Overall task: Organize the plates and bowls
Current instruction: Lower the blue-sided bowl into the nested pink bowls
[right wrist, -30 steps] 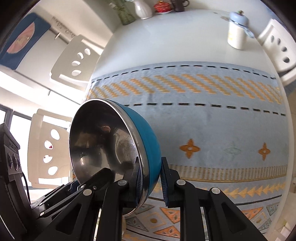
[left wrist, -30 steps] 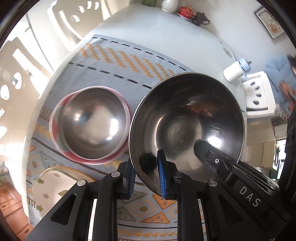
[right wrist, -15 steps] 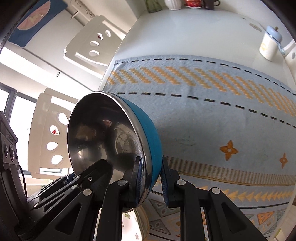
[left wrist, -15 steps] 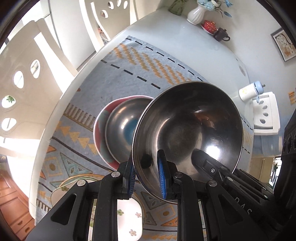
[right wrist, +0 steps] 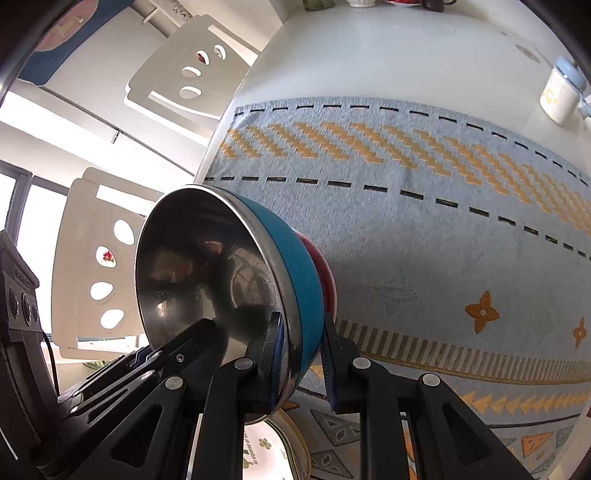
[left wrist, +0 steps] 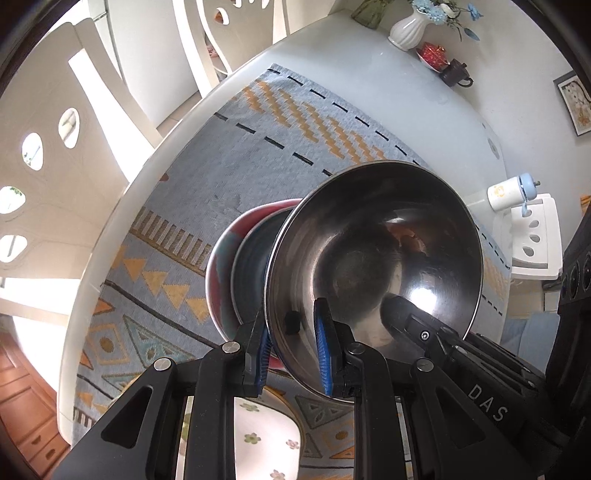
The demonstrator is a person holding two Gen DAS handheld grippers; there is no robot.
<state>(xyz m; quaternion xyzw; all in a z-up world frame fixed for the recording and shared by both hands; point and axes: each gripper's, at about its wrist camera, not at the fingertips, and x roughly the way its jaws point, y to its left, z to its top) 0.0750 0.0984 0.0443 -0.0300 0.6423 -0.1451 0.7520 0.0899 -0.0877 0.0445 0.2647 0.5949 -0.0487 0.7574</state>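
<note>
Both grippers hold one steel bowl with a blue outside (left wrist: 373,258) (right wrist: 295,280) by its rim, on opposite sides. My left gripper (left wrist: 291,354) is shut on the near rim; my right gripper (right wrist: 301,360) is shut on the other side. The bowl is tilted and hangs over a red bowl with a steel inside (left wrist: 236,258) that stands on the patterned mat; its red edge shows behind the blue bowl in the right wrist view (right wrist: 325,273). Whether the two bowls touch is hidden.
A white plate with a flower print (left wrist: 266,435) (right wrist: 266,450) lies on the mat (left wrist: 229,177) near the front. A white jar with a blue lid (left wrist: 506,192) (right wrist: 561,92), a vase (left wrist: 410,26) and a dark teapot (left wrist: 456,72) stand at the back. White chairs (left wrist: 55,155) ring the table.
Both grippers have carried the blue bowl to the left, over the red bowl, which is now mostly covered by it. The grip has stayed the same.
</note>
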